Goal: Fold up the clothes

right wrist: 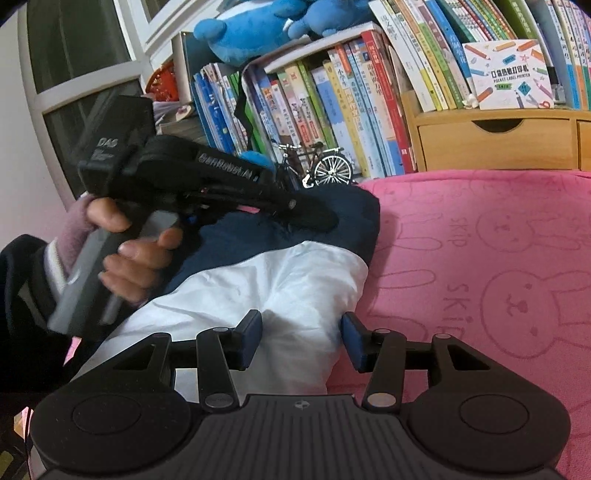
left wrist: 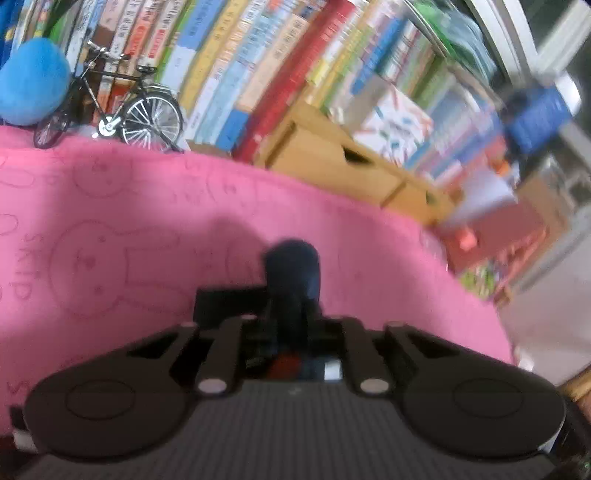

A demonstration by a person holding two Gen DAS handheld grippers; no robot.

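A garment with a navy part (right wrist: pixel 347 221) and a white part (right wrist: pixel 236 288) lies on a pink rabbit-print cover (right wrist: pixel 480 266). My right gripper (right wrist: pixel 301 339) sits low over the white part, and a bulge of that cloth fills the gap between its blue pads. A hand (right wrist: pixel 136 266) holds my left gripper (right wrist: pixel 314 218), whose tip rests on the navy part at the far end. In the left wrist view, the left gripper (left wrist: pixel 291 299) is shut on a navy fold (left wrist: pixel 291 262) that sticks up between its fingers above the pink cover (left wrist: pixel 110 229).
Behind the cover stand rows of books (right wrist: pixel 332 110), a model bicycle (right wrist: pixel 321 166) (left wrist: pixel 110 110) and a wooden drawer box (right wrist: pixel 495 140) (left wrist: pixel 332 166). Blue plush toys (right wrist: pixel 258 29) sit on the shelf. A window (right wrist: pixel 85 66) is at the left.
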